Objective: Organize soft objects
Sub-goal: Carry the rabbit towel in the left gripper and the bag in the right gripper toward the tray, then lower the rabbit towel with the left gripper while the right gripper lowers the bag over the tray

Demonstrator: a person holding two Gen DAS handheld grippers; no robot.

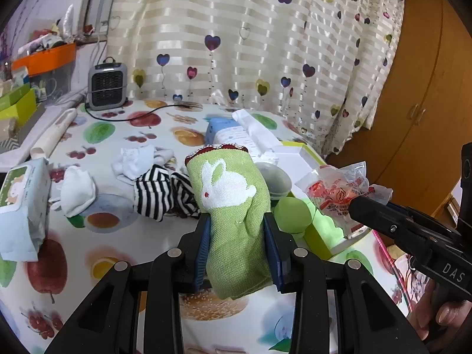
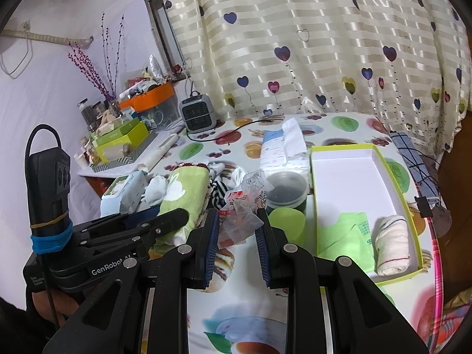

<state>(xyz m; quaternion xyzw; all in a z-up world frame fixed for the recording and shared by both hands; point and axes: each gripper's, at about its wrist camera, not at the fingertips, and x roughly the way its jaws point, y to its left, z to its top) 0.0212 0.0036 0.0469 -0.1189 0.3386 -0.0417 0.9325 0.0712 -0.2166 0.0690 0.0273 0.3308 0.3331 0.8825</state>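
My left gripper [image 1: 237, 221] is shut on a rolled green towel with a white rabbit [image 1: 233, 206], held above the table; the towel also shows in the right wrist view [image 2: 184, 194]. My right gripper [image 2: 237, 219] is shut on a crinkly clear plastic packet with red print [image 2: 240, 209], which also shows in the left wrist view [image 1: 339, 191]. A green-rimmed white box [image 2: 348, 174] on the right holds a rolled white sock [image 2: 392, 246] and a green cloth [image 2: 345, 233]. Striped socks [image 1: 165, 194] and white socks [image 1: 76, 190] lie on the table.
A wet-wipe pack [image 1: 20, 203] lies at the left. A tissue pack [image 2: 283, 147], a dark lidded tub [image 2: 286, 188] and a green ball [image 2: 287, 224] sit beside the box. A small heater [image 1: 106, 85] with its cord stands at the back. Cluttered boxes line the left.
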